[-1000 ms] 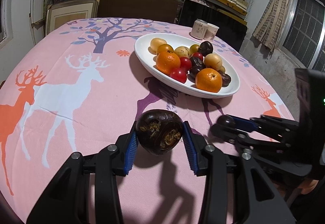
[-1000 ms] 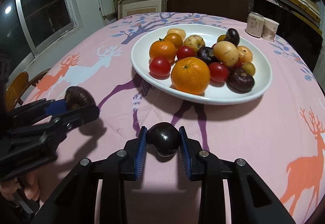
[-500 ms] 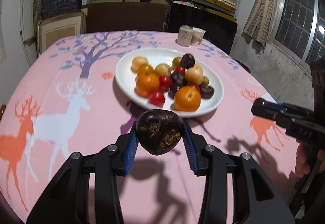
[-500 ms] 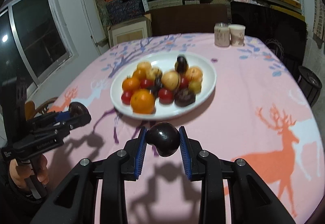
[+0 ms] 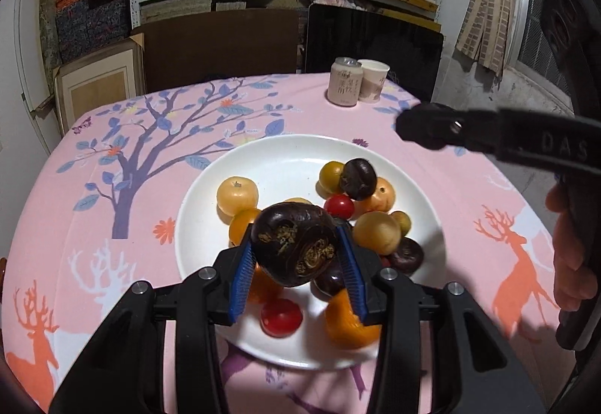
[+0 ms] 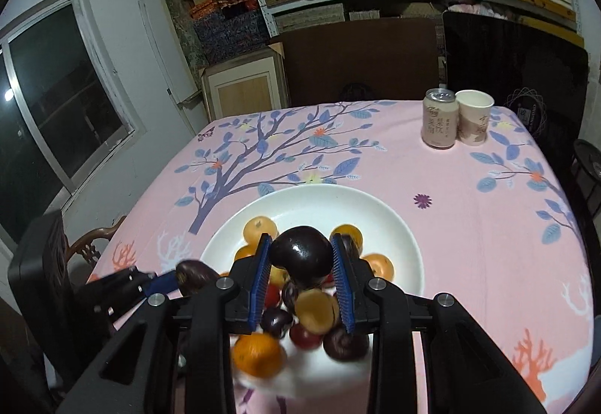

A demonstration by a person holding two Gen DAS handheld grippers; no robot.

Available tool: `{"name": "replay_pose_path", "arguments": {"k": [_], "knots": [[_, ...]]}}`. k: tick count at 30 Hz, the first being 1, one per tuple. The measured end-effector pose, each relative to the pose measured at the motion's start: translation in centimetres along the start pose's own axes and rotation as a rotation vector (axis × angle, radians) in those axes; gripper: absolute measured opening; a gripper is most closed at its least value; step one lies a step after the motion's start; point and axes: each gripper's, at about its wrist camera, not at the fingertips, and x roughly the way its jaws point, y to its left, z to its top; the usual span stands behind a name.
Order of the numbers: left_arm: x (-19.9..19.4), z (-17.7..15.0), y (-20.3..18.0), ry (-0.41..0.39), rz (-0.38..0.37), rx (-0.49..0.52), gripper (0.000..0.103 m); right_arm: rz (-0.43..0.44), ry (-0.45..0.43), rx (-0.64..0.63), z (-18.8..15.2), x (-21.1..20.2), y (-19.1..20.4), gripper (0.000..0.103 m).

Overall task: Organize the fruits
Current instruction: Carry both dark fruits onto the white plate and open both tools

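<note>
My left gripper (image 5: 296, 256) is shut on a dark rough-skinned fruit (image 5: 295, 243) and holds it above the near half of the white oval plate (image 5: 278, 155). My right gripper (image 6: 301, 265) is shut on a smooth dark plum (image 6: 300, 256), also above the plate (image 6: 375, 211). The plate holds oranges (image 5: 347, 324), cherry tomatoes (image 5: 281, 316), yellow fruits (image 5: 237, 193) and dark fruits (image 5: 358, 178). The right gripper's arm shows at the right of the left wrist view (image 5: 420, 130). The left gripper with its fruit shows at the lower left of the right wrist view (image 6: 188, 275).
A pink tablecloth with deer and tree prints (image 6: 469, 226) covers the table. A drink can (image 6: 438, 119) and a paper cup (image 6: 474, 117) stand at the far right corner. A chair (image 6: 90, 249) stands at the table's left side. Shelves of boxes lie beyond.
Both grippers have risen and moved forward from the near table edge to above the plate, each still holding its fruit.
</note>
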Motion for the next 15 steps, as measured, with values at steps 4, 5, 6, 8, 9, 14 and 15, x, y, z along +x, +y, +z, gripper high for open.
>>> {"name": "replay_pose_path", "arguments": {"k": [4, 5, 6, 8, 9, 14, 15], "knots": [[2.2, -0.1, 0.4, 0.039, -0.024, -0.001, 0.048, -0.005, 0.053, -0.03, 0.8, 3.6, 0.7, 0.044], [2.2, -0.1, 0.3, 0.034, -0.013, 0.01, 0.061, -0.018, 0.057, -0.039, 0.8, 4.1, 0.9, 0.052], [2.0, -0.3, 0.2, 0.018, 0.0, 0.017, 0.066, -0.028, 0.047, -0.042, 0.8, 4.3, 1.1, 0.059], [1.0, -0.3, 0.1, -0.022, 0.009, 0.026, 0.079, -0.024, 0.03, -0.051, 0.7, 4.3, 1.4, 0.059], [0.7, -0.4, 0.1, -0.033, 0.014, 0.026, 0.081, -0.022, 0.026, -0.051, 0.6, 4.2, 1.4, 0.059], [-1.0, -1.5, 0.3, -0.014, 0.021, 0.008, 0.094, -0.008, 0.028, -0.027, -0.8, 2.3, 1.4, 0.063], [-1.4, -2.1, 0.4, 0.001, 0.023, 0.003, 0.097, -0.007, 0.036, -0.025, -1.5, 1.6, 1.4, 0.069]]}}
